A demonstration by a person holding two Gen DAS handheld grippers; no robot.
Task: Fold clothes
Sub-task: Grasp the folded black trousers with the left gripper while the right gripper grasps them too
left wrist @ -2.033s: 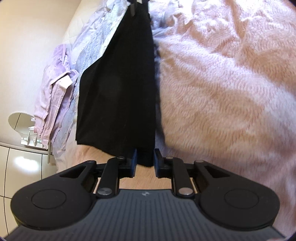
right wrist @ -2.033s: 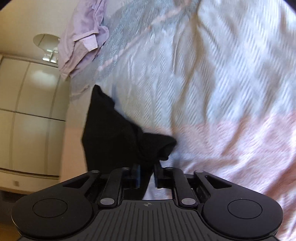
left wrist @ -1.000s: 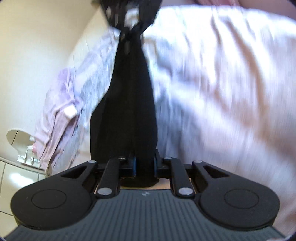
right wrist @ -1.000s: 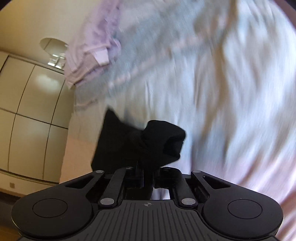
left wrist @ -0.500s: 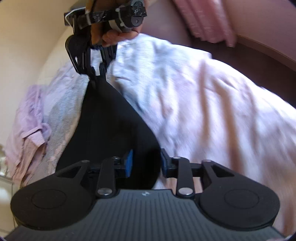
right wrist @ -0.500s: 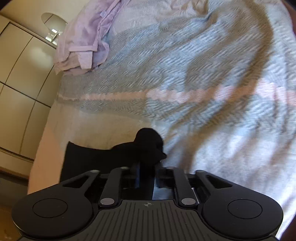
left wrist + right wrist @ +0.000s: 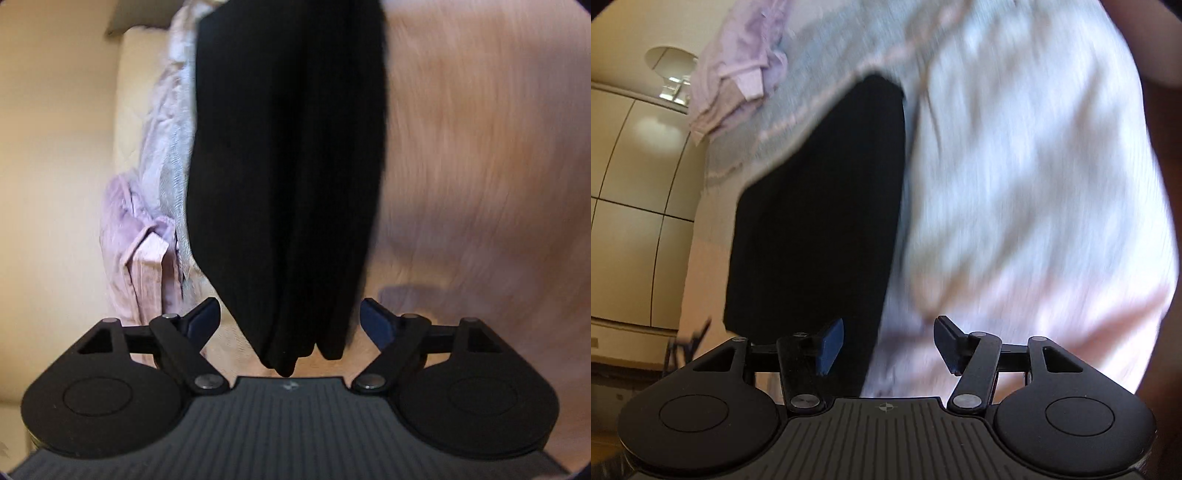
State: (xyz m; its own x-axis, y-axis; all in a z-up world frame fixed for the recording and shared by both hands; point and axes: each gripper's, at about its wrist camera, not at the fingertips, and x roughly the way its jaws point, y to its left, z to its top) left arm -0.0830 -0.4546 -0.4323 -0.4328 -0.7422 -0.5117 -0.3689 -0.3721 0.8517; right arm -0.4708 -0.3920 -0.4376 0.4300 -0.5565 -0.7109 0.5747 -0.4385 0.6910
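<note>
Black garment (image 7: 288,177), folded into a long strip, lies on the bed (image 7: 480,147), running toward 12 o'clock from the left tool (image 7: 290,317), whose jaws stand apart around its near end. The right tool (image 7: 888,345), also apart and empty, sees the strip at 11 o'clock. The next fold likely needs both tools regripping 1 short end squarely, layers aligned.

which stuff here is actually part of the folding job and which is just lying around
Part of the job:
- black garment, a long dark strip on the bed
- left gripper, jaws open, the garment's end between them
- right gripper, jaws open

Just lying about:
- lilac shirt, crumpled near the bed's edge
- pale bedspread
- cupboard doors
</note>
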